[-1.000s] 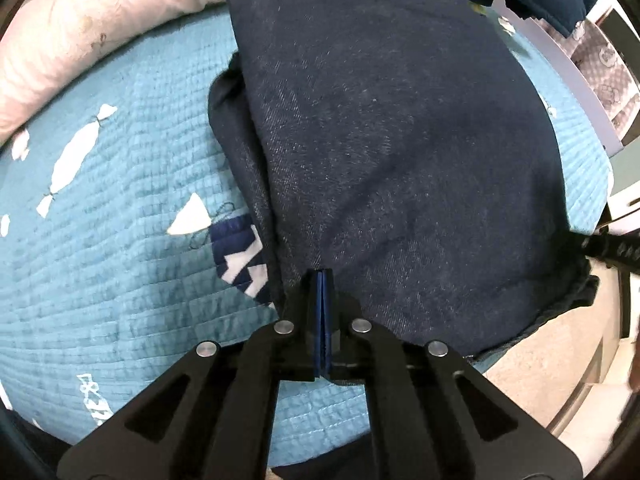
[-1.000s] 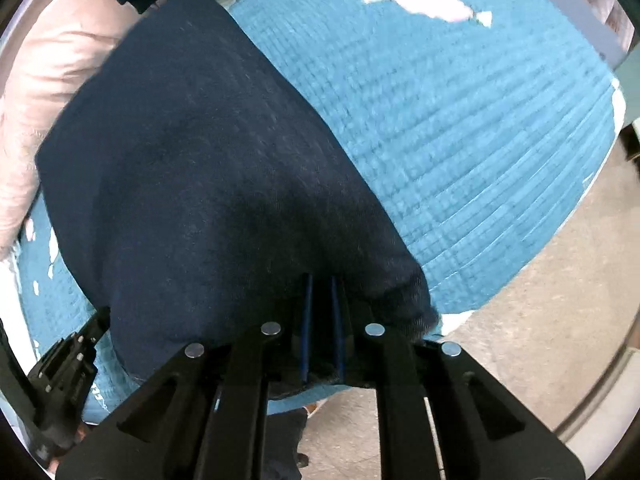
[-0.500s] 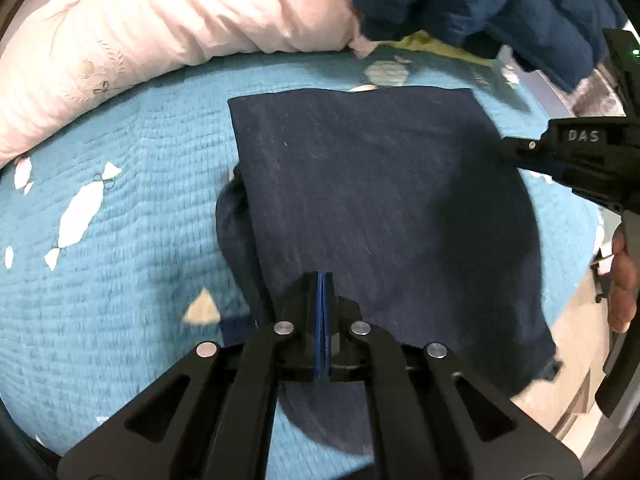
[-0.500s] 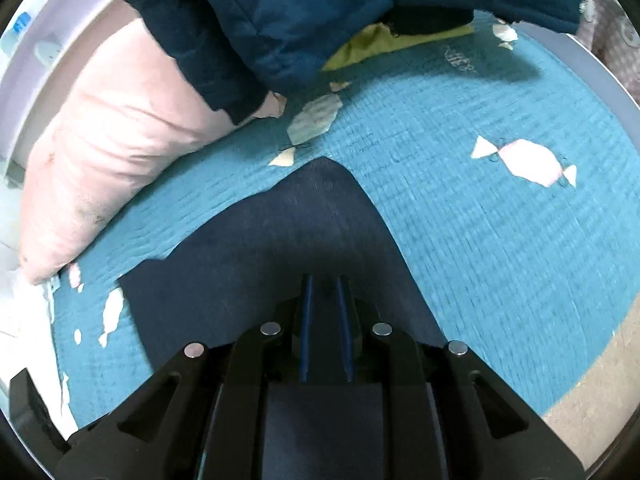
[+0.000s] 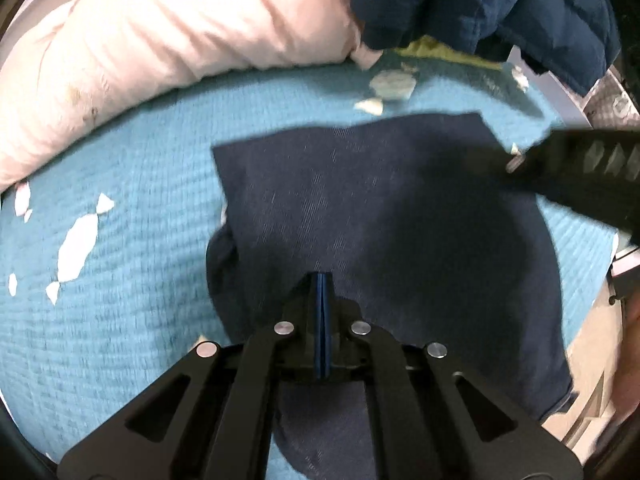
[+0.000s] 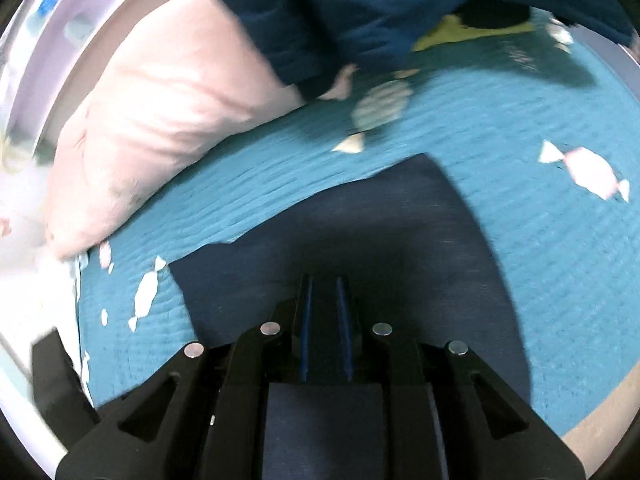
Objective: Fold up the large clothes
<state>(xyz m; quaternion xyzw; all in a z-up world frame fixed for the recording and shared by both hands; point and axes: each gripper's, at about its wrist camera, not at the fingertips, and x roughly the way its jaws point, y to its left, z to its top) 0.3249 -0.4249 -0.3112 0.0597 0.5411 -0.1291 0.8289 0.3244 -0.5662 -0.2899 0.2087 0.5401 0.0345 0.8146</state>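
The dark navy garment [image 5: 400, 216] is a matt woven cloth with a fine diagonal twill grain, smooth and flat where it lies. Beneath it, the teal bedspread [image 5: 152, 184] is quilted cotton-like fabric, ribbed with close stitched rows and printed with pale candy shapes. The pink pillow [image 5: 168, 36] looks soft and creased, slightly stained. The blue jacket [image 5: 500, 4] is puffy, stitched in channels, with a faint sheen. The left gripper [image 5: 322, 296] is matt black plastic with shiny metal rivets.
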